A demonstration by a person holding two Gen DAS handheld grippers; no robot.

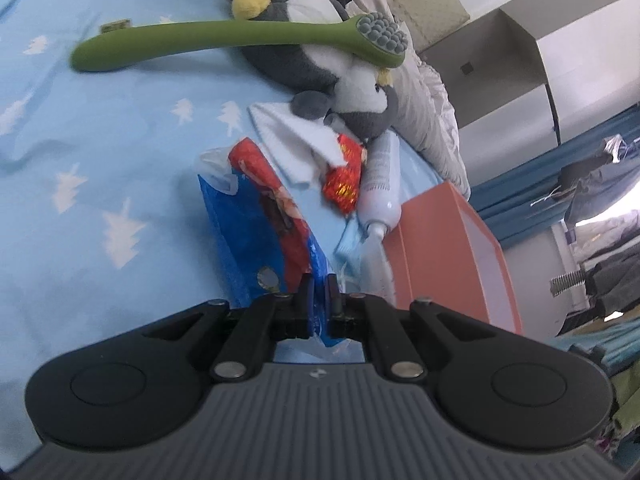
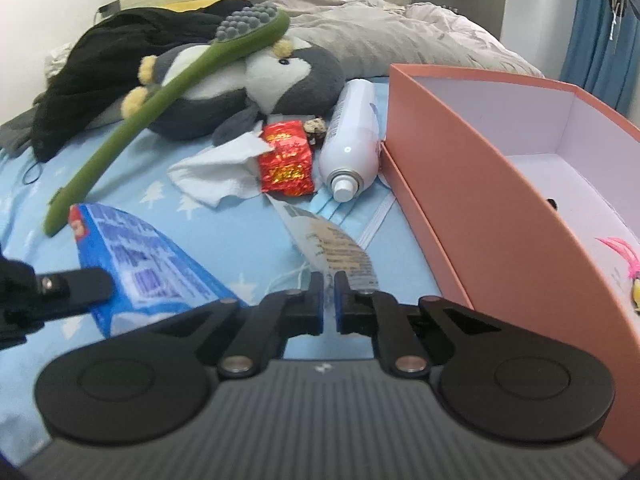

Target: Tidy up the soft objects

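My left gripper (image 1: 319,280) is shut on the near end of a blue and red plastic packet (image 1: 256,216), held off the blue bedsheet. The right wrist view shows that packet (image 2: 148,268) at the lower left, with one left finger (image 2: 86,283) on it. My right gripper (image 2: 329,278) is shut on a thin printed wrapper strip (image 2: 340,250) that rises from between its pads. Behind lie a crumpled white tissue (image 2: 216,172), a red foil packet (image 2: 286,164), a blue face mask (image 2: 360,216) and a grey penguin plush (image 2: 296,80).
An open orange box (image 2: 480,184) stands on the right with a pink item (image 2: 620,250) inside. A white spray bottle (image 2: 354,136) lies beside it. A long green brush (image 2: 160,104) rests across the plush. Black cloth (image 2: 112,52) and a grey duvet (image 2: 400,36) lie behind.
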